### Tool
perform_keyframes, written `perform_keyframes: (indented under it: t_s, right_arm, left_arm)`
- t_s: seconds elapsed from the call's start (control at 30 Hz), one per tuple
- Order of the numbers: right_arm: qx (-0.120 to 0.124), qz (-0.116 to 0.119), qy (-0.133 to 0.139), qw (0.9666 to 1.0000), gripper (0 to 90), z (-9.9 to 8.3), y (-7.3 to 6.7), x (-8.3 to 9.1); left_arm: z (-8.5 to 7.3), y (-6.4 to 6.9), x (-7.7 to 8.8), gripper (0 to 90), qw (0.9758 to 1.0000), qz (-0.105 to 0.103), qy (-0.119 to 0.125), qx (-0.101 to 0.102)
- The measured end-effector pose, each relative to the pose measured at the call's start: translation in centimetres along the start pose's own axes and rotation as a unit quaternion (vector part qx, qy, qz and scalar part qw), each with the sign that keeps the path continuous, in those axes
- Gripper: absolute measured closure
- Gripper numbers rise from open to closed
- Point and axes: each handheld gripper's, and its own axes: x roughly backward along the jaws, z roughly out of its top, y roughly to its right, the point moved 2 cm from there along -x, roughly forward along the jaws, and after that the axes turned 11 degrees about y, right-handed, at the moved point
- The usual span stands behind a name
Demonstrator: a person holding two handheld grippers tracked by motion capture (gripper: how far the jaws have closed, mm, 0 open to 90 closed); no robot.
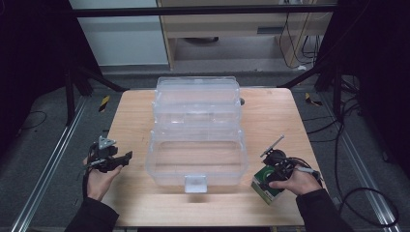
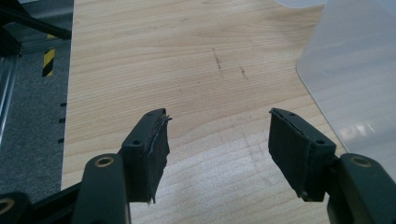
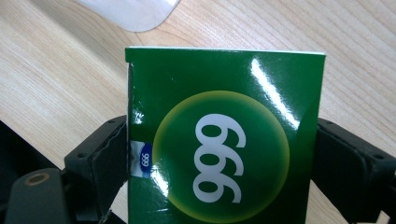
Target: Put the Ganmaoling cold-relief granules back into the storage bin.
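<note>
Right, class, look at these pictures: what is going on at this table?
A person works at a wooden table with a gripper in each hand. The right gripper is shut on a green box marked 999, near the right of an open, clear tiered storage box. The left gripper is open with nothing between its jaws, over bare wood left of that container.

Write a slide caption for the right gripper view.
Right gripper fingers clamp a glossy green cardboard box marked 999 above the light wooden table.

The green box is glossy cardboard, the table pale matt wood, the organiser clear plastic.
</note>
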Motion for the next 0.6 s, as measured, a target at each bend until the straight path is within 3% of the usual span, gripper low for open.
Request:
perform_keyframes:
  t_s: [0.6]
  right_arm:
    - [0.0, -0.006, -0.028, 0.9996, 16.7, 0.43, -0.13, -0.21]
  left_arm:
    - [-0.03, 0.0, -0.03, 36.8, 1.0, -0.001, -0.003, -0.002]
